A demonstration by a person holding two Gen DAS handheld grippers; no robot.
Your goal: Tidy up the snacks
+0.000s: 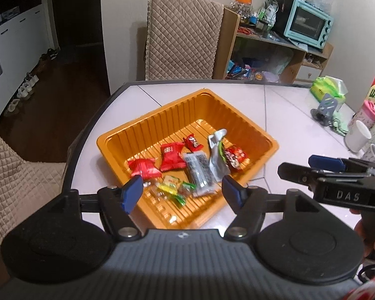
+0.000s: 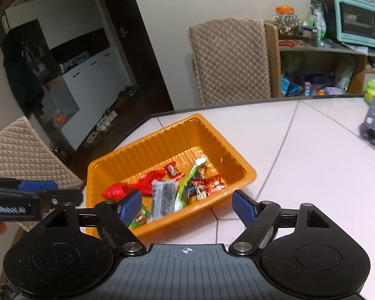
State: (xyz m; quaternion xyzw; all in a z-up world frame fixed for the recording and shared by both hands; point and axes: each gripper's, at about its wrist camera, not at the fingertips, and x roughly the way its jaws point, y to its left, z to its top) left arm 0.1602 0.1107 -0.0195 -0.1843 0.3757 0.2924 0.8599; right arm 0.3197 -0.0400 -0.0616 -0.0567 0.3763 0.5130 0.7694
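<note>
Even indoor light; soft glare on the table (image 1: 282, 115) beyond the gripper. Fisheye bending curves the edges, corners dark; far right objects smeared with blur.

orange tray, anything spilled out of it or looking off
Nothing has spilled: the snacks all lie inside the orange tray. One oddity is the silver wrapper, which looks torn open or crumpled with a green strip showing. The tray sits askew to the table edge.

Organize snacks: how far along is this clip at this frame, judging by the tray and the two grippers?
Done: the snack packets, among them two red packets and a grey sachet, lie in the orange tray. No loose snacks show on the visible table.
In hand: nothing. The left gripper and right gripper are both open and empty.
Left: seemingly nothing, though part of the table is out of view.
</note>
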